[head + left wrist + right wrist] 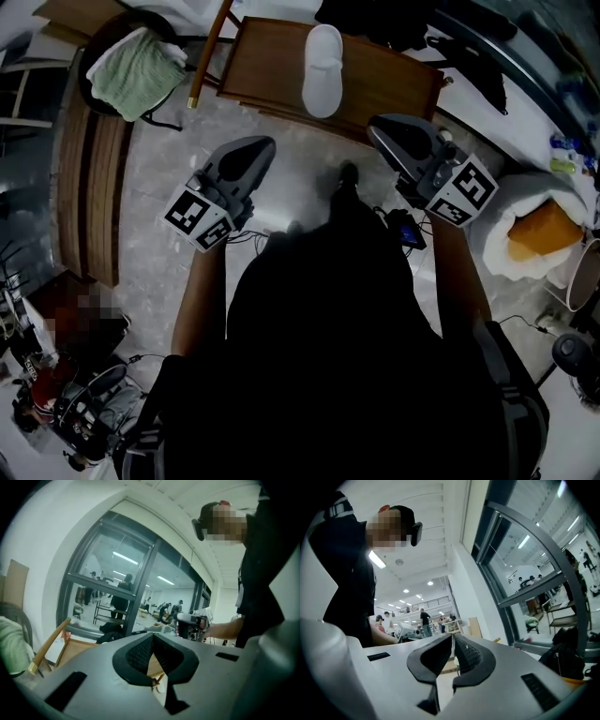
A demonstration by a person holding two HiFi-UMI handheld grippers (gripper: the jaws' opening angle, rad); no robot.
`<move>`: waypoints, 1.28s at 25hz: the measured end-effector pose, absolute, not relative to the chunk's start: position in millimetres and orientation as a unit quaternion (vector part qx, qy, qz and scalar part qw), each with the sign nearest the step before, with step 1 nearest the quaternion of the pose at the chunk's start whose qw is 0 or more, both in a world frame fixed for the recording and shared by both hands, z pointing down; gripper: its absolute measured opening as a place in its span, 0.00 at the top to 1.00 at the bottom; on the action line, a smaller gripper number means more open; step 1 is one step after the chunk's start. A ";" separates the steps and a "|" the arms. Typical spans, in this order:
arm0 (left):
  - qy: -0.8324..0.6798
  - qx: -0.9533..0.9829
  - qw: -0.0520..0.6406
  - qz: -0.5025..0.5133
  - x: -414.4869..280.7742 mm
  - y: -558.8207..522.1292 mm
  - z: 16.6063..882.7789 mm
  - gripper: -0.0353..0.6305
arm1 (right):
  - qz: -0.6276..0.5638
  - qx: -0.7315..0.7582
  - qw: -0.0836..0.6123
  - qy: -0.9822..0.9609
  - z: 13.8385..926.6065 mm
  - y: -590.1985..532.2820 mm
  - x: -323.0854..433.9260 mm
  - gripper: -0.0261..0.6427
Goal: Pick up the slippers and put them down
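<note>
Head view, slipper [322,56] near table's [394,80] front edge

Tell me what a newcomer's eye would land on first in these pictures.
A single white slipper lies on the wooden surface at the top centre of the head view. Just below it, the left gripper and the right gripper are held out toward it, one on each side, both shut and empty. A green towel sits bunched at the upper left.
</note>
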State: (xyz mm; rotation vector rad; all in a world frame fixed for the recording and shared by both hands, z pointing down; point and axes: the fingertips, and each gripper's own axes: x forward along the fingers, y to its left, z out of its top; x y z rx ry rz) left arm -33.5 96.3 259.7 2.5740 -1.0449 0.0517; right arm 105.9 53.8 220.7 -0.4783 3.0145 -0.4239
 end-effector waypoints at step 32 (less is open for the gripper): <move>-0.280 0.888 0.363 0.041 -14.6 -5.8 458.0 0.93 | -0.625 -0.198 -0.114 0.747 547.8 -30.1 72.1 0.63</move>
